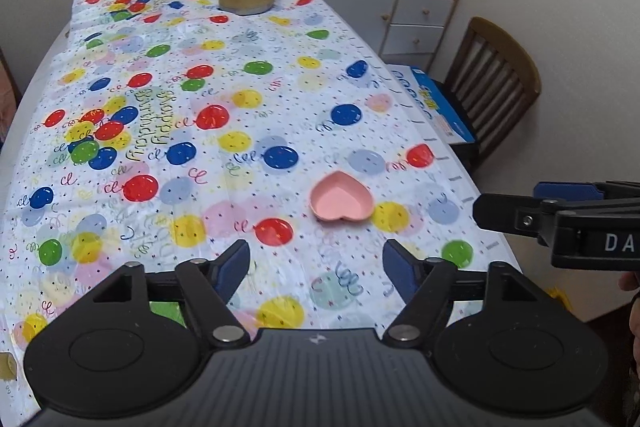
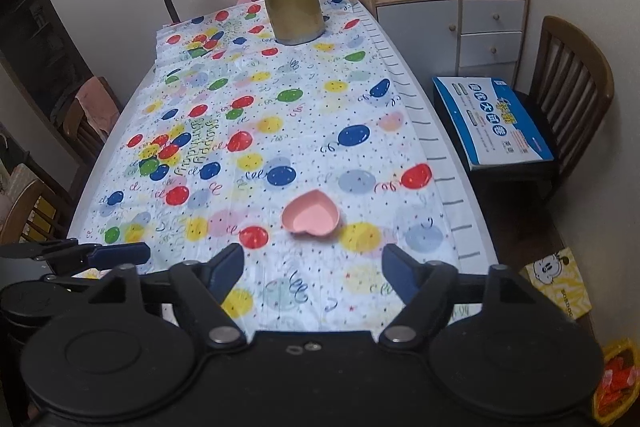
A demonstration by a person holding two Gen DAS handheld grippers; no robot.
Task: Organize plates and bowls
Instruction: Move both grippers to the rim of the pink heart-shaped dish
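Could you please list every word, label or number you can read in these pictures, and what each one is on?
"Happy Birthday": balloon-print tablecloth, in cursive.
"DA": white letters on the black right gripper, cut off by the frame edge.
Blue-and-white box on the chair: large Chinese characters, too blurred to read.
Yellow cartoon bag: edge lettering too small to read.

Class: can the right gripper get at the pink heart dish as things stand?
Probably yes: the right gripper is open and empty, the pink heart dish lies just ahead, and only bare tablecloth lies between.
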